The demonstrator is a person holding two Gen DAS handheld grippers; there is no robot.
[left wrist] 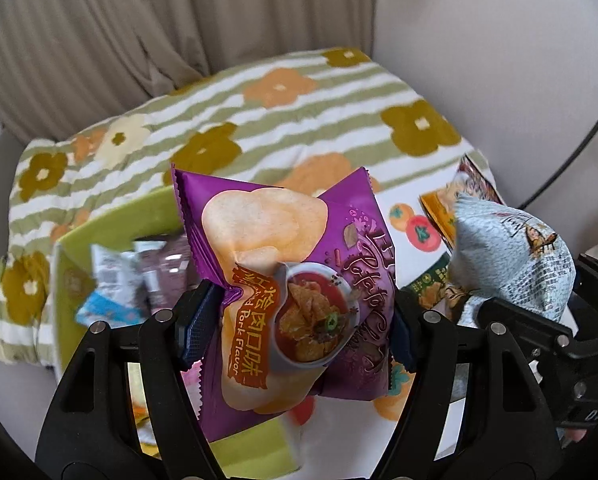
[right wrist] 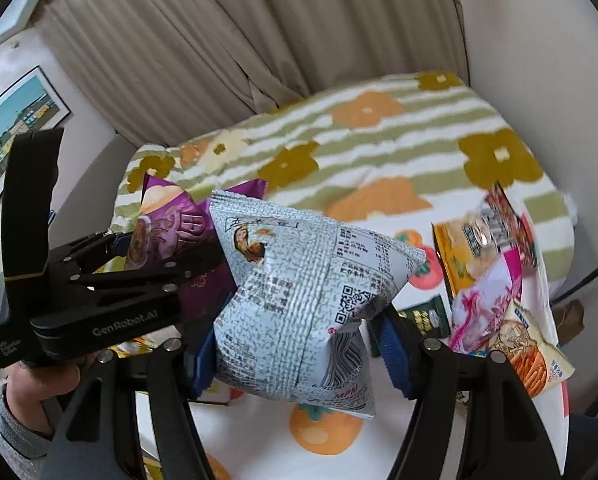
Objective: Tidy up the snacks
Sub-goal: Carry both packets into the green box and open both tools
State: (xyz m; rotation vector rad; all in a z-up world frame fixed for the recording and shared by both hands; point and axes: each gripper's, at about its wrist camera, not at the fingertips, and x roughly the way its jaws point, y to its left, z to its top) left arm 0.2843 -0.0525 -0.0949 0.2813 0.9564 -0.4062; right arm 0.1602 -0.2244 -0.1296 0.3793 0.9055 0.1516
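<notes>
Purple foil, puffed, printed with a pale chip and a red bowl of pork: the chip bag hangs pinched in the left gripper above the green box. The right gripper clamps a pale blue-grey pack beside it, over the persimmon-print cloth.

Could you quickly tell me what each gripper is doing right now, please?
Left gripper: closed on the purple potato chip bag.
Right gripper: closed on the pale blue snack bag.
</notes>
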